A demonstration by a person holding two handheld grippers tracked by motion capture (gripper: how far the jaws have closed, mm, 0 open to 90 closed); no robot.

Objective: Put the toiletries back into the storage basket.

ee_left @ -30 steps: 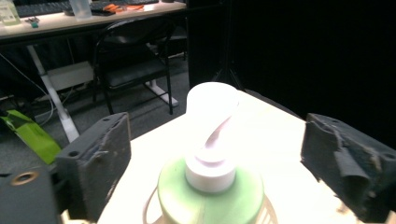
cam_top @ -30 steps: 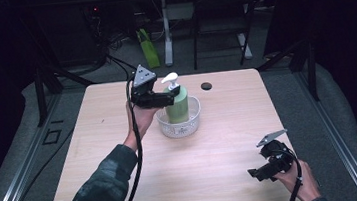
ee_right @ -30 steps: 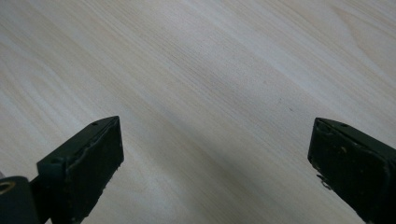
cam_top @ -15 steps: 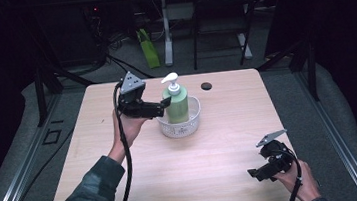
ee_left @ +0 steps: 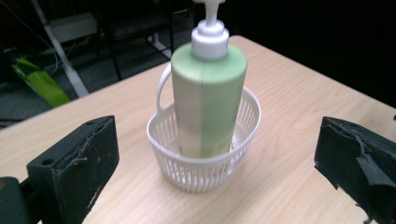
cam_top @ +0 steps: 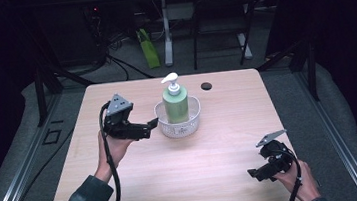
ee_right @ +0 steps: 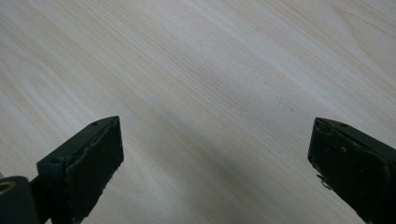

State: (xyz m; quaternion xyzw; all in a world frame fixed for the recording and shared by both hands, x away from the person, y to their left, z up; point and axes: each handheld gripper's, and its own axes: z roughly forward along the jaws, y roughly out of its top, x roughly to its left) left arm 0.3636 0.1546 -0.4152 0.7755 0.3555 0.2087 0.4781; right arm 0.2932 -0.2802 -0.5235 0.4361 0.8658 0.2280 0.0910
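green pump bottle (cam_top: 176,103) upright in white basket (cam_top: 179,125), left gripper (cam_top: 150,128) jaws wide

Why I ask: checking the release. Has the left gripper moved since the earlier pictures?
Yes. The left gripper, jaws just opened and empty, has drawn back leftward from the green pump bottle standing in the white plastic basket.

A lab-like recording space is showing here: a bare light-wood table (cam_top: 184,175) is standing on grey floor inside a dark metal frame (cam_top: 39,90). Cables (cam_top: 112,62) are trailing across the floor behind it, beside another desk's legs (cam_top: 166,31)
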